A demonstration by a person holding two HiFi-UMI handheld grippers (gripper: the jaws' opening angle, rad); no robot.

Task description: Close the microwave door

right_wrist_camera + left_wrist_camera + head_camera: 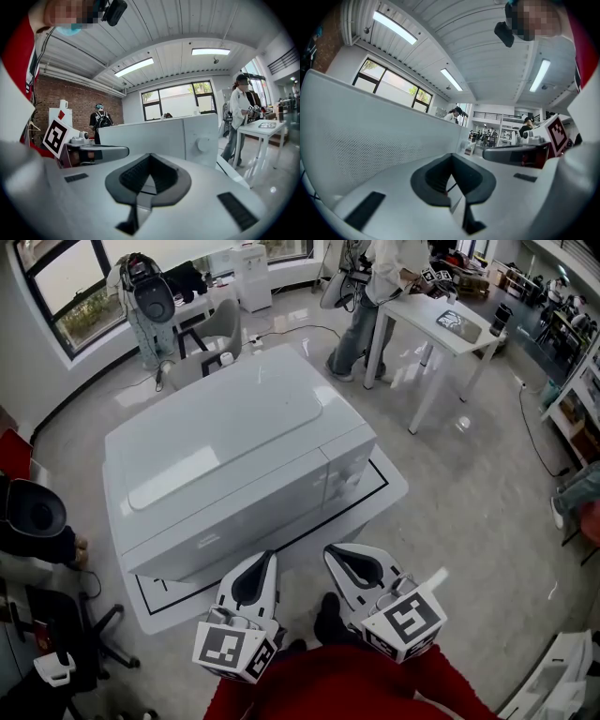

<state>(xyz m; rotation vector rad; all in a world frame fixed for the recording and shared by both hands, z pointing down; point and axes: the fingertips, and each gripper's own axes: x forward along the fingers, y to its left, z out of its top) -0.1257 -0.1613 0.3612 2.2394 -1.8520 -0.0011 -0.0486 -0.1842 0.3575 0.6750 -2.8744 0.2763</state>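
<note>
A white microwave (225, 437) stands on a low white platform (394, 491), its front with two knobs (349, 474) turned toward me. Its door looks flush with the body in the head view. In the right gripper view the microwave (154, 136) and a knob (202, 144) lie a short way ahead. Seen from the left gripper, the perforated door face (370, 140) fills the left side. My left gripper (267, 559) (451, 161) and right gripper (331, 552) (149, 158) hover side by side just before the front, both shut and holding nothing, neither touching it.
A white table (441, 320) stands at the back right with a person (375, 296) beside it. A grey chair (220, 329) sits behind the microwave. A dark seat (33, 512) and a chair base (89, 634) are at the left. Shelving lines the right wall.
</note>
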